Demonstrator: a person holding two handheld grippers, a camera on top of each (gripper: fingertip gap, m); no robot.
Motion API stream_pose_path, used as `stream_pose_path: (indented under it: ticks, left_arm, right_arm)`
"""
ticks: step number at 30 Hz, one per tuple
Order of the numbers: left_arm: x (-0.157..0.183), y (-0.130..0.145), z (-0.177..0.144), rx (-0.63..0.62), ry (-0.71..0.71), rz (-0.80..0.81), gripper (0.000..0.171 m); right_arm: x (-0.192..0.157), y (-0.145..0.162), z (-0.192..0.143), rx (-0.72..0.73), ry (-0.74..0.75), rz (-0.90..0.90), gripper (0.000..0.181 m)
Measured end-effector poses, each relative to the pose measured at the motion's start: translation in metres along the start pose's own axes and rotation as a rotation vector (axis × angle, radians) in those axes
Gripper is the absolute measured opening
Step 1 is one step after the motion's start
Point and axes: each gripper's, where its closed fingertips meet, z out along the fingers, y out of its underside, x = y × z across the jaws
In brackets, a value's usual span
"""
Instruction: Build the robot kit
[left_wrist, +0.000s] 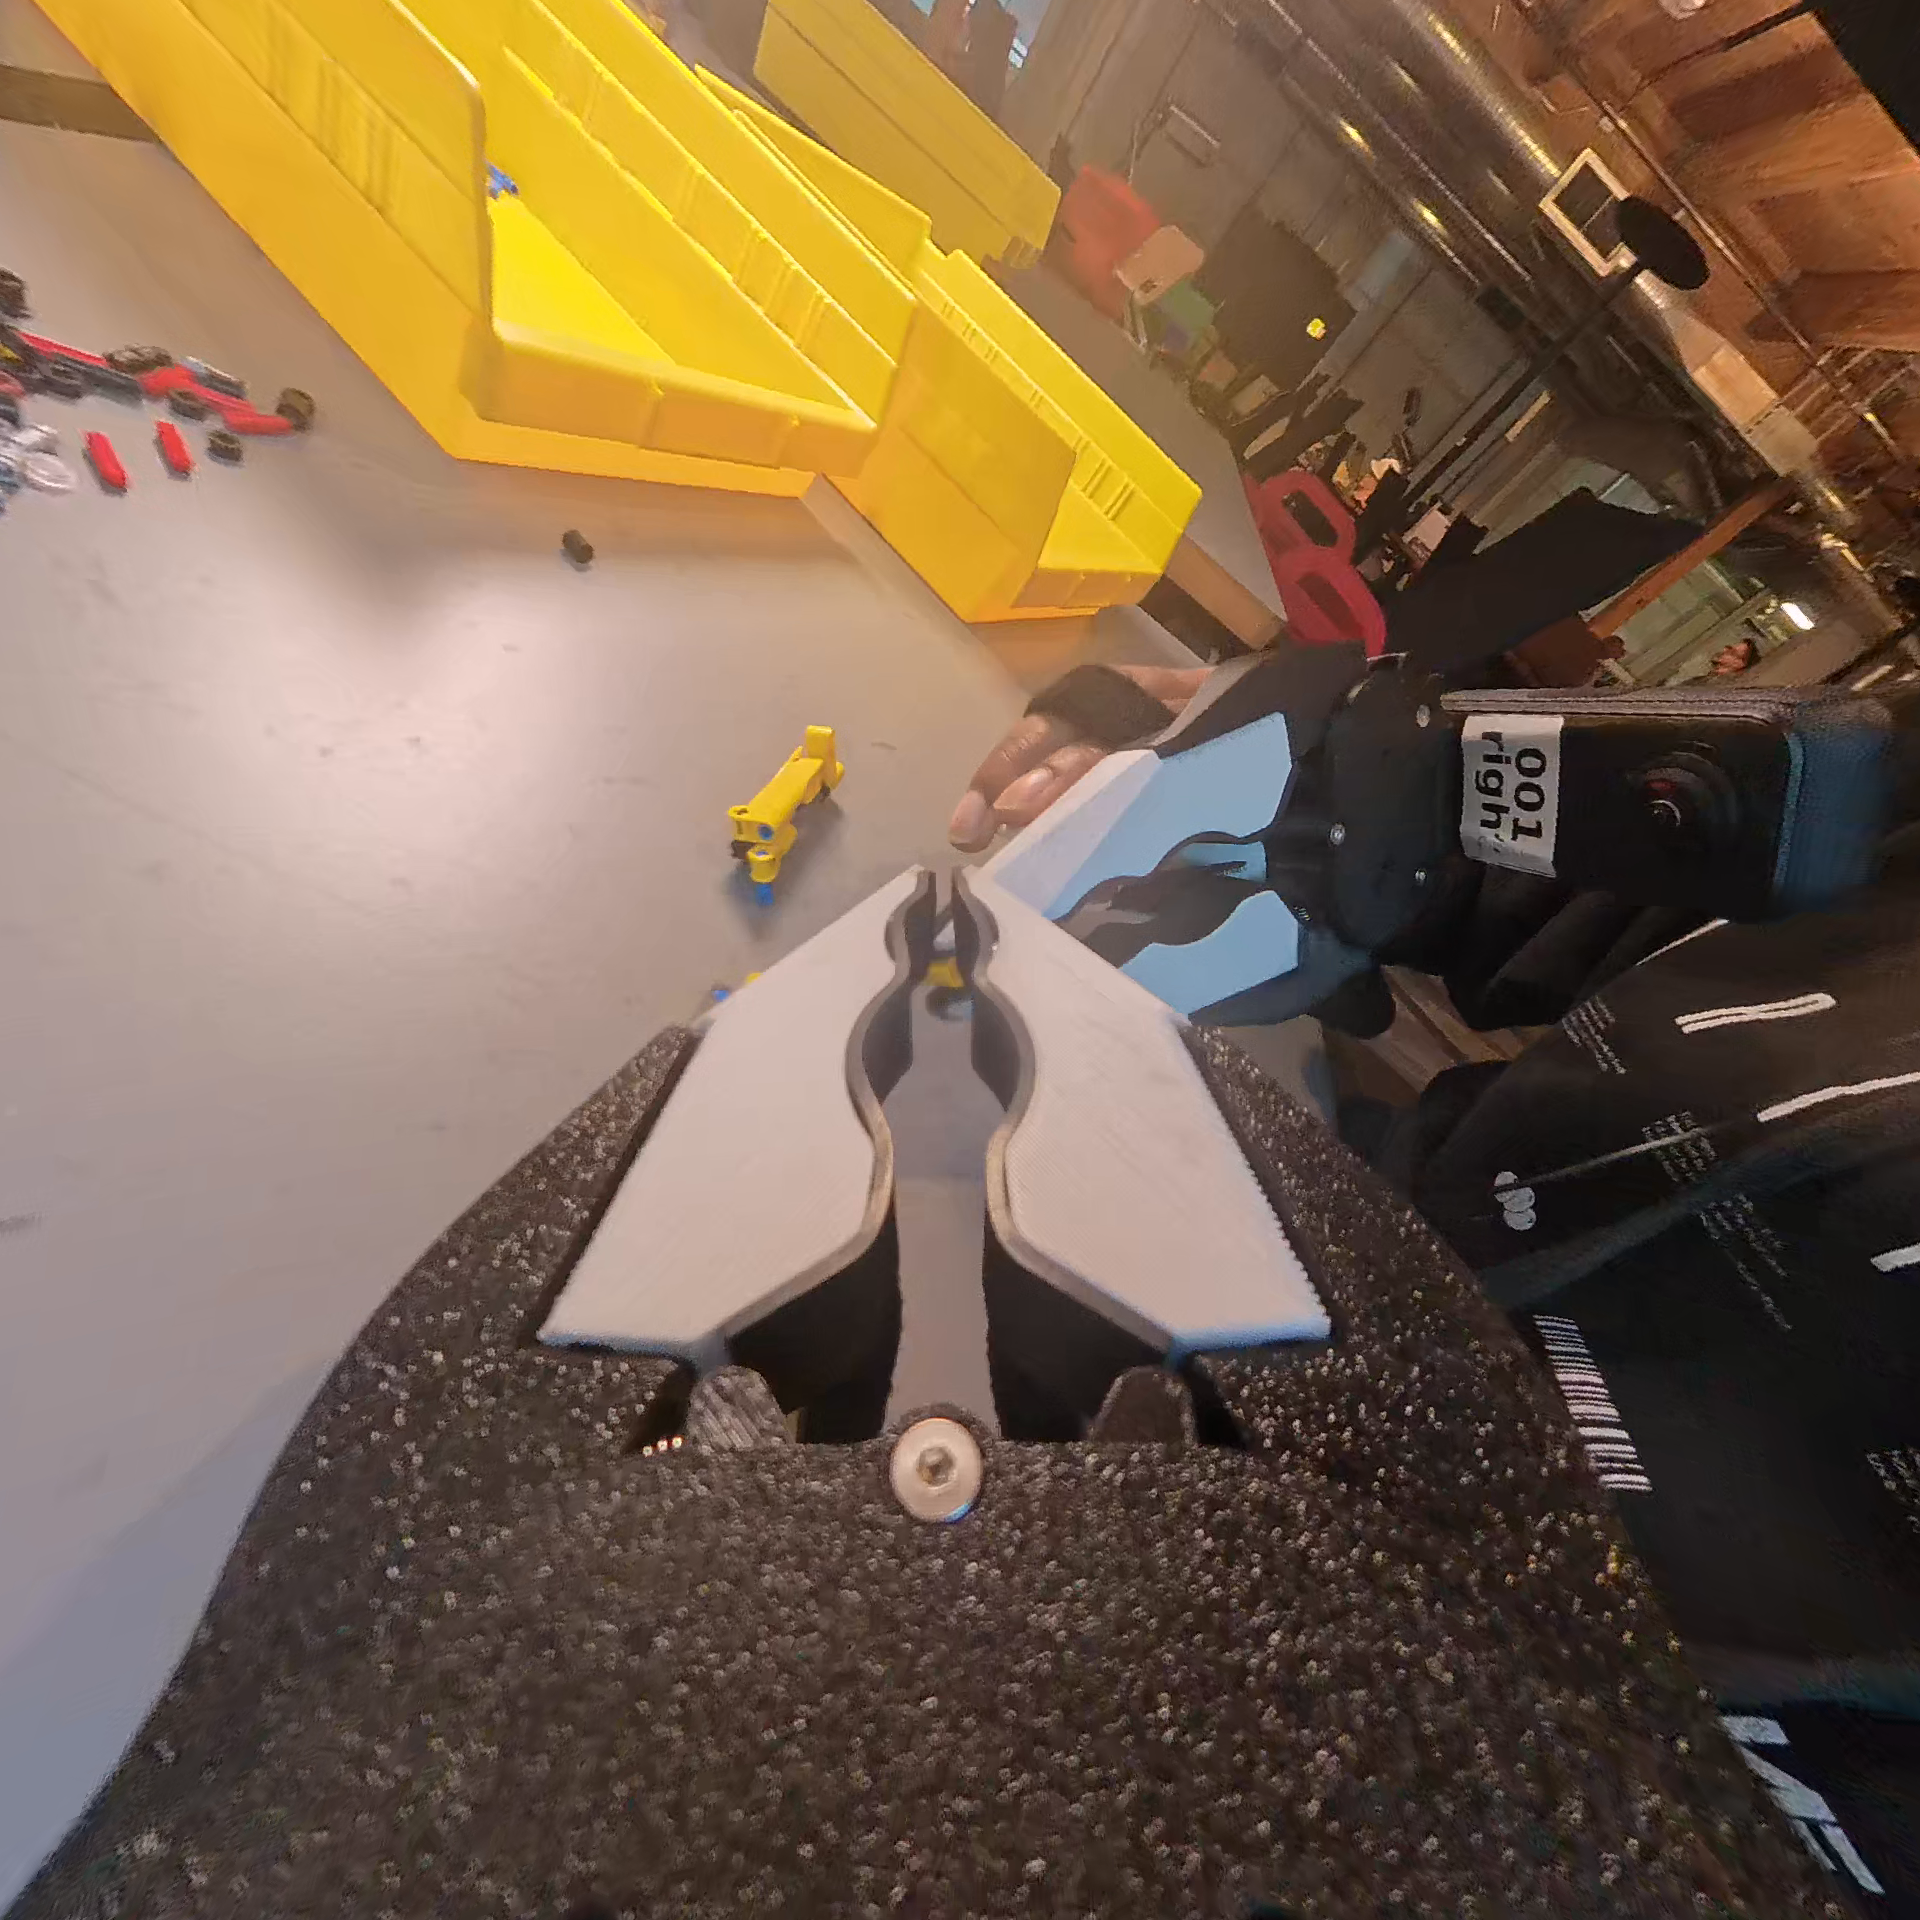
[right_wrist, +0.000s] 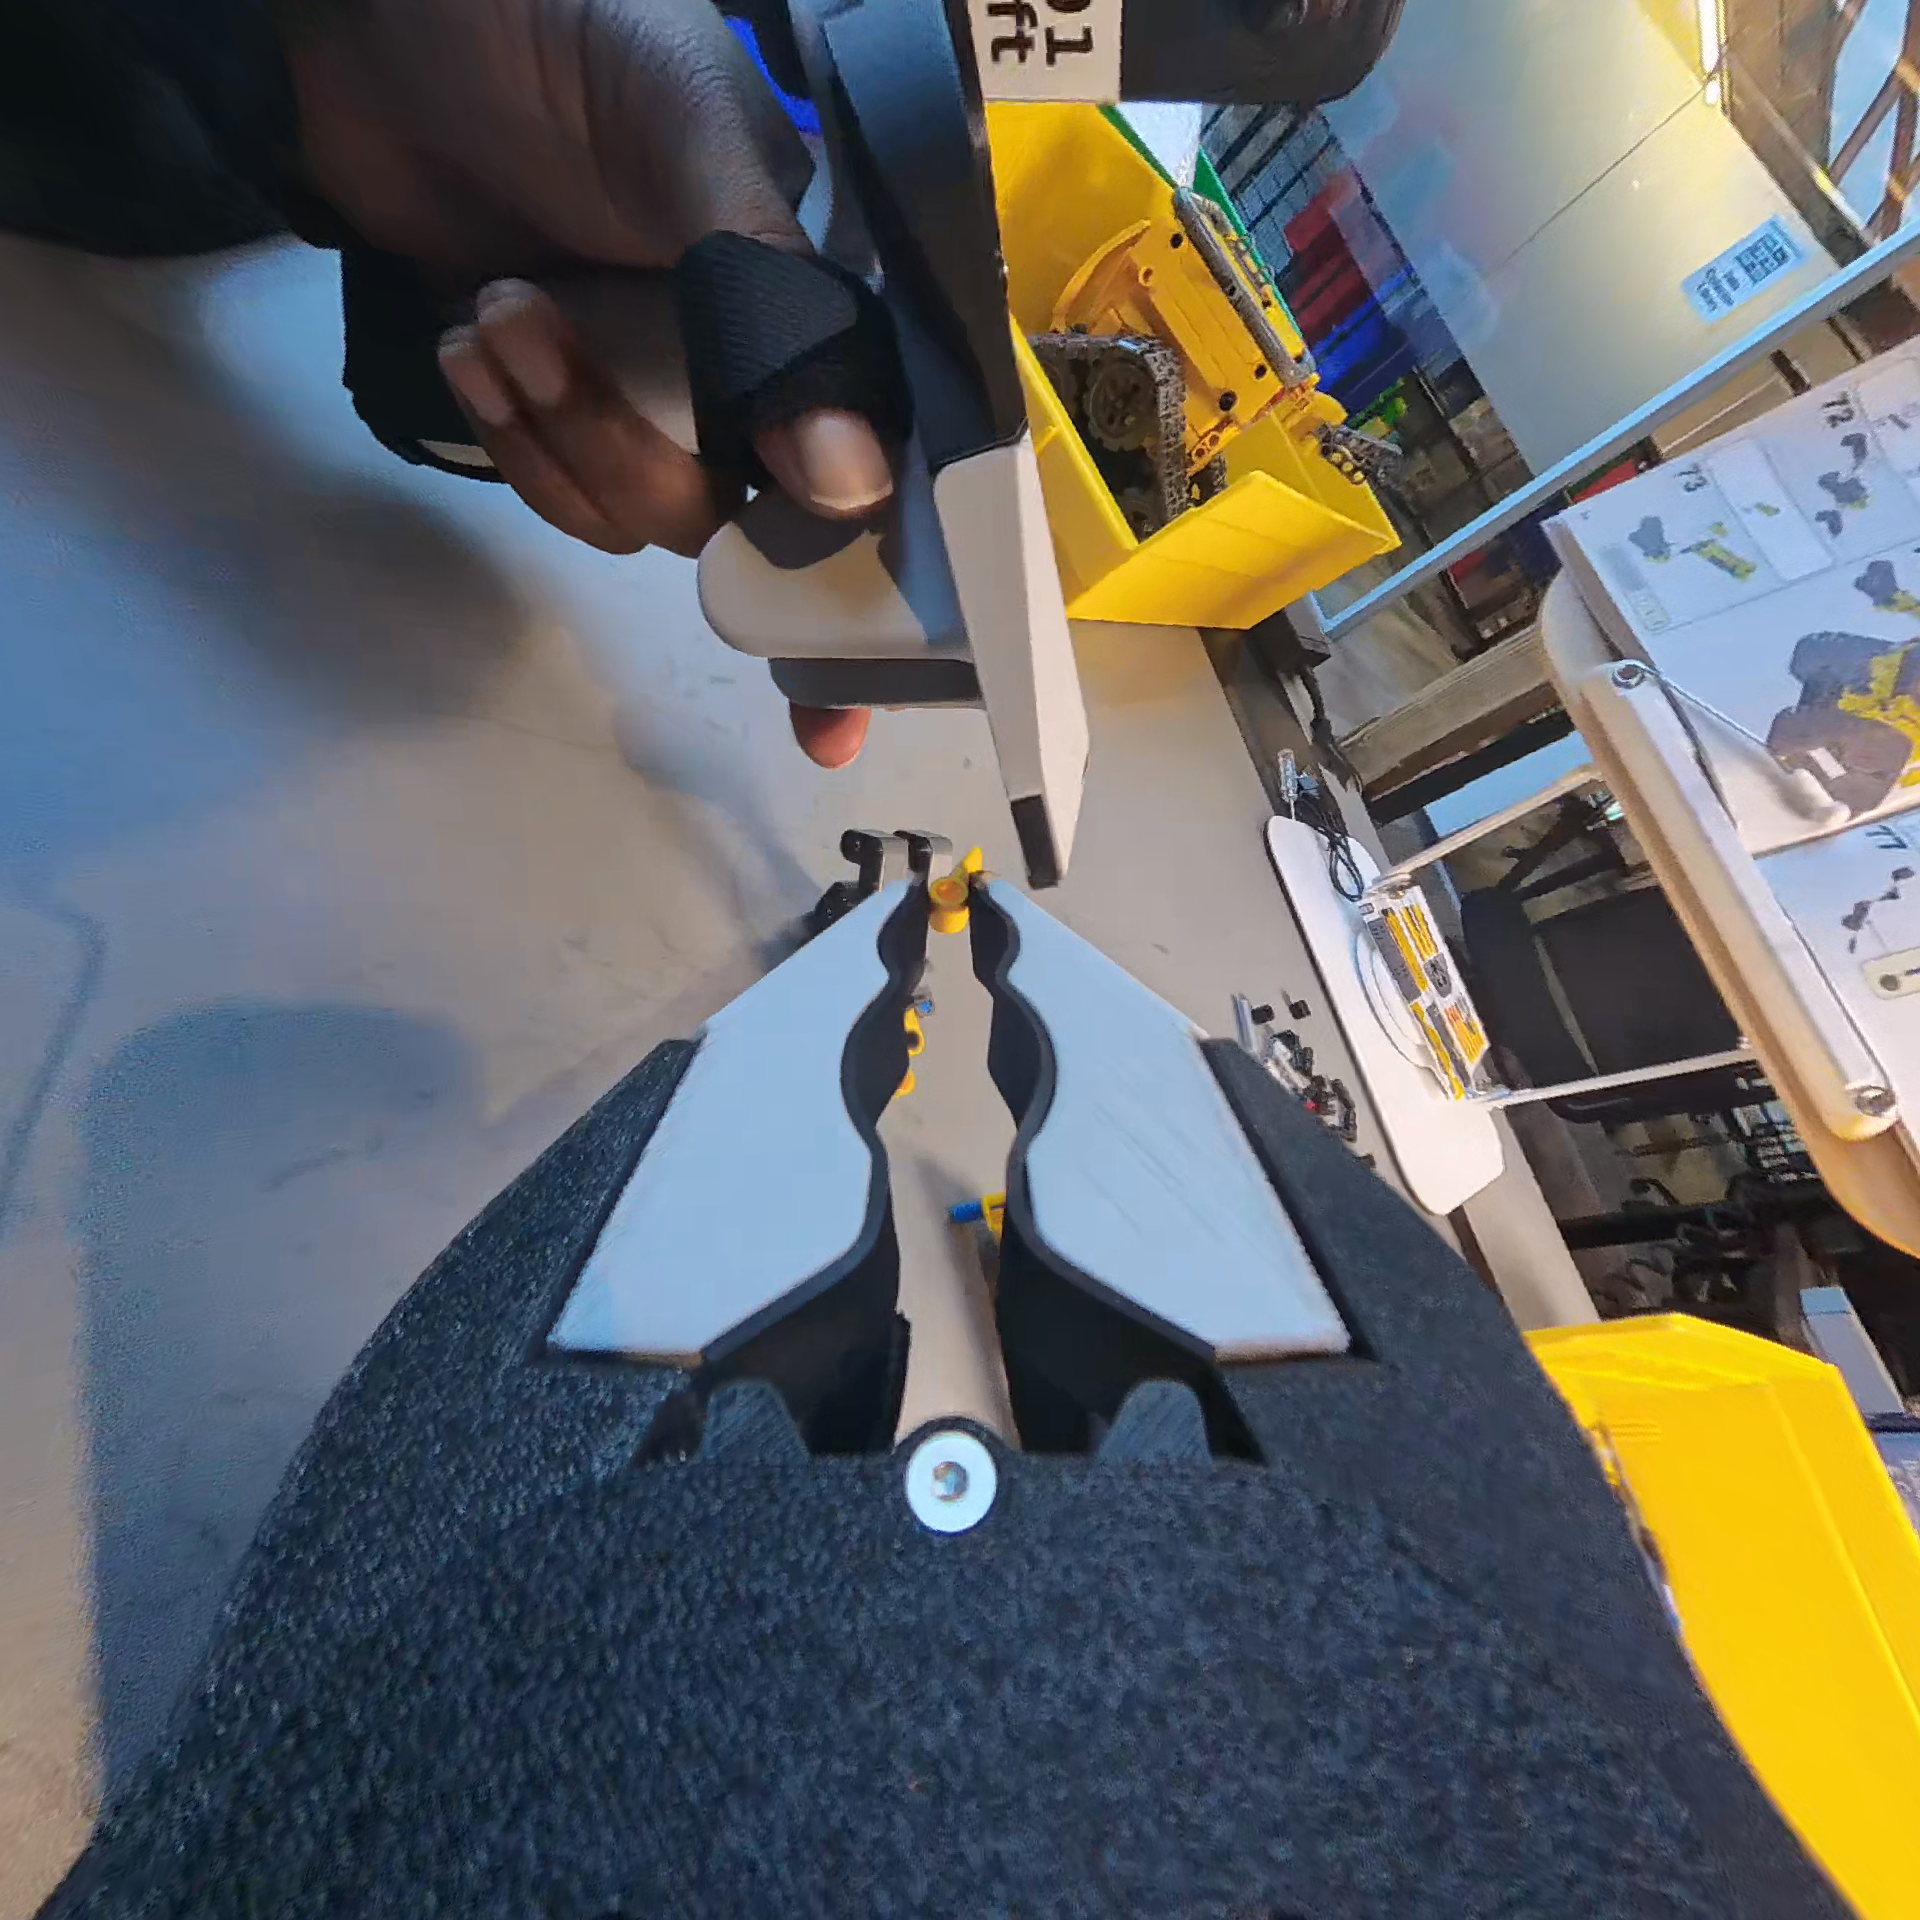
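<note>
Two grey-fingered handheld grippers meet tip to tip over a pale grey tabletop (left_wrist: 312, 831). The left gripper (left_wrist: 943, 894) has its jaws drawn nearly together, leaving only a thin slit at the tips; something small and dark sits in that slit, but whether it is truly pinched cannot be told. Below those tips a small yellow piece (left_wrist: 943, 971) shows through the gap between the fingers. The right gripper (right_wrist: 948, 883) has its jaws pressed onto a small yellow plastic connector with a round hole (right_wrist: 948, 902), which sits right at the fingertips. Just beyond it, touching or nearly so, stands a little grey and black building-brick assembly (right_wrist: 888, 854). The left gripper's fingers come down from above in the right wrist view, ending just beside the yellow connector. A bare hand with a black strap (right_wrist: 623, 416) holds that gripper's handle. On the table a small yellow and blue brick assembly (left_wrist: 784, 805) lies near the tips, a lone black round piece (left_wrist: 578, 547) lies farther off, and scattered red and black brick parts (left_wrist: 156, 405) lie well apart. Large yellow plastic bins (left_wrist: 644, 312) stand at the back. One yellow bin holds a yellow tracked brick vehicle (right_wrist: 1174, 353), and an open instruction booklet on a stand (right_wrist: 1766, 582) sits beside the table.
</note>
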Motion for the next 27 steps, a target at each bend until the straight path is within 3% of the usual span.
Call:
stream_pose_path:
  ticks: [4,7,20,24,27]
  left_arm:
    - [-0.01,-0.012,-0.014,0.032,-0.049,0.005,0.008]
    - [-0.006,-0.009,-0.012,0.021,-0.003,-0.056,0.013]
    - [0.019,-0.02,-0.008,0.127,0.177,-0.192,0.005]
    - [0.026,-0.023,-0.013,0.131,0.256,-0.18,0.005]
    - [0.034,-0.022,-0.016,0.103,0.305,-0.148,0.005]
  right_arm:
    - [0.008,0.0,-0.003,0.026,0.013,0.094,0.007]
    - [0.024,-0.006,-0.009,0.082,0.07,0.137,0.007]
    - [0.026,-0.024,-0.017,0.132,0.207,-0.128,0.008]
    - [0.024,-0.034,-0.023,0.205,0.186,-0.109,0.009]
    - [0.018,-0.04,-0.028,0.296,0.072,-0.013,0.01]
